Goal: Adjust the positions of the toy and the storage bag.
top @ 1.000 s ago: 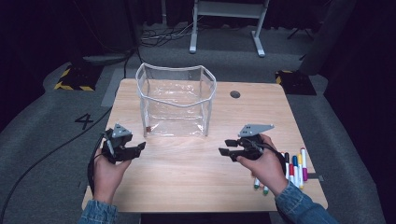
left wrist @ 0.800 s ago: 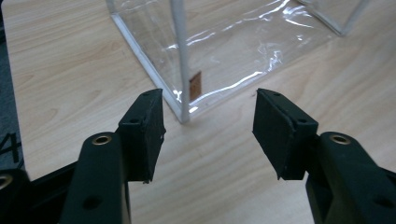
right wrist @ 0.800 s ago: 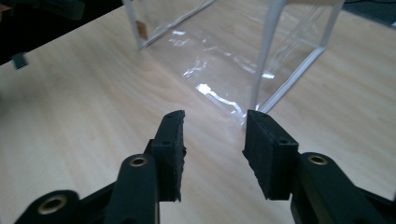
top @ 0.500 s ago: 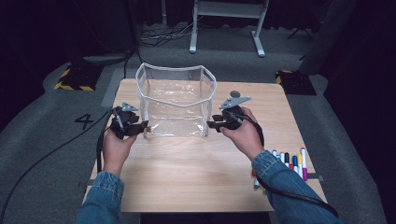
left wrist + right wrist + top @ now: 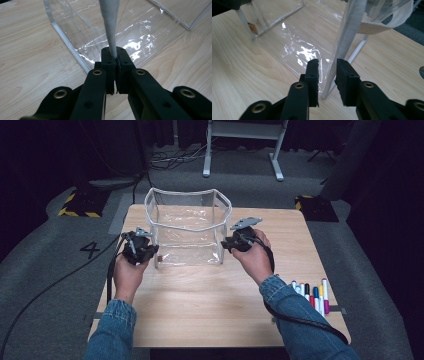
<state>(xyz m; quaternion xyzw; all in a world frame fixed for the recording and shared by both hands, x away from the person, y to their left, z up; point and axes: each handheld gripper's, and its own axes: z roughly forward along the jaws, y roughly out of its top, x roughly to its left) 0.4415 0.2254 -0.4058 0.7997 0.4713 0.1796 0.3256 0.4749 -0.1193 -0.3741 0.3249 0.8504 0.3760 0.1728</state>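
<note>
I stand at the wooden table (image 5: 200, 305) with a claw in each hand, both up against the clear plastic bag (image 5: 187, 227), which sits open and upright on the far half of the tabletop. My left gripper (image 5: 114, 62) has its jaws pressed together on the bag's pale fabric-edged rim; in the left gripper view the grey band (image 5: 110, 22) rises straight up out of the closed pads, with the bag's clear wall and white-piped bottom seam beyond it. In the high view that left gripper (image 5: 150, 254) sits at the bag's near left corner. My right gripper (image 5: 327, 67) has its jaws spread, one on either side of the bag's near right edge, with the trimmed edge strip (image 5: 349, 32) running up between them; the pads look close to the plastic, but I cannot tell if either one touches it. From above, the right gripper (image 5: 226, 243) is at the bag's near right corner. A row of coloured markers (image 5: 311, 295) lies near the table's right edge, well apart from the bag.
</note>
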